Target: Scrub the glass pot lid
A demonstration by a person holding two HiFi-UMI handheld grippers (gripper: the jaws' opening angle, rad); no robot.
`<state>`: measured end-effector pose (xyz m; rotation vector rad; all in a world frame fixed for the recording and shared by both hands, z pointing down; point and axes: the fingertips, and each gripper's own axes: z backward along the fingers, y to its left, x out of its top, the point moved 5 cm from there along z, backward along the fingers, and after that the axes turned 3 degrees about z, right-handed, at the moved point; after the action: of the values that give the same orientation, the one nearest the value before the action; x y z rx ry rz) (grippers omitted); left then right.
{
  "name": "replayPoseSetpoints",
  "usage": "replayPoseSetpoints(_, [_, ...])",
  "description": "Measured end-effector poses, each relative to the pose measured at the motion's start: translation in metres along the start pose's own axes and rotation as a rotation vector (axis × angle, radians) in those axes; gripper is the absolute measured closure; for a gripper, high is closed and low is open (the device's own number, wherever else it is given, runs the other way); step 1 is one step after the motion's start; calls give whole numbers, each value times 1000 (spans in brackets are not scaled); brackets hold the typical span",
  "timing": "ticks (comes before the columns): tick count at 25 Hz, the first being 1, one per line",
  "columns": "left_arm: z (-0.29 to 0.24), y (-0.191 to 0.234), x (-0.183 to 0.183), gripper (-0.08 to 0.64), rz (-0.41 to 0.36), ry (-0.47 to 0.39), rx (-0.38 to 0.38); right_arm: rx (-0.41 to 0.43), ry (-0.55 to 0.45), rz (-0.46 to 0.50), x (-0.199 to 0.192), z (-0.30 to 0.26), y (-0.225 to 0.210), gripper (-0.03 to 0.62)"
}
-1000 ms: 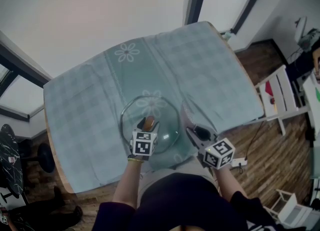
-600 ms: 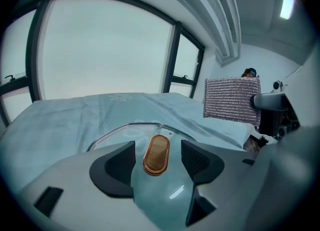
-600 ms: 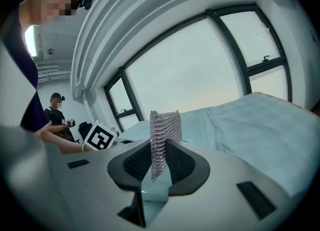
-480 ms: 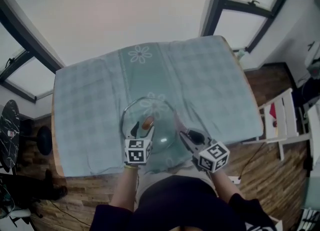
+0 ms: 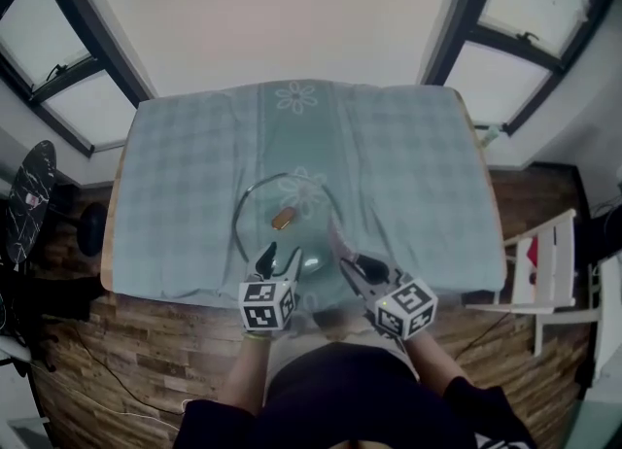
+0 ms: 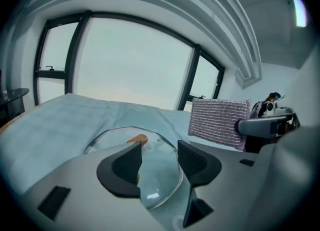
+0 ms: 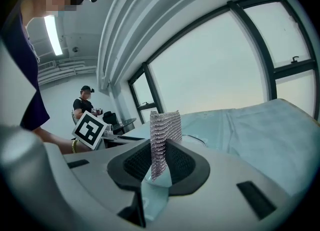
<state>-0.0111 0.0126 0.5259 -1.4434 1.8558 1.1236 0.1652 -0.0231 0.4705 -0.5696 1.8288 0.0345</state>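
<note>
Left gripper (image 6: 160,150): jaws wide, just narrowed slightly, nothing between them.
Right gripper (image 7: 160,161): clamped on scrubber (image 7: 163,135).
Lid (image 5: 303,238): flat on table (image 5: 185,165), near edge, centre.
Handling: likely heavy, slick, breakable; grasp knob (image 5: 283,219).

Glass lid (image 5: 303,241) clear and glossy; scrubbing pad (image 7: 163,140) rough silvery mesh; tablecloth (image 5: 194,165) matt checked cloth.

Left claw (image 6: 159,157) empty, lately closing; right claw (image 7: 161,162) clamped.
</note>
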Motion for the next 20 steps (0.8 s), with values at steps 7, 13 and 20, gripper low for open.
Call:
replayPoseSetpoints(7, [45,-34,-20,430,46,-58,66,78,-10,55,-11,24,18,511])
replayPoseSetpoints(13, [78,-63,-34,511,72,-114,105,123,18,66,-19,51,38,510])
replayPoseSetpoints(20, [108,-93,-53,551,96,-160,130,181,36,124,-34,80,58,511])
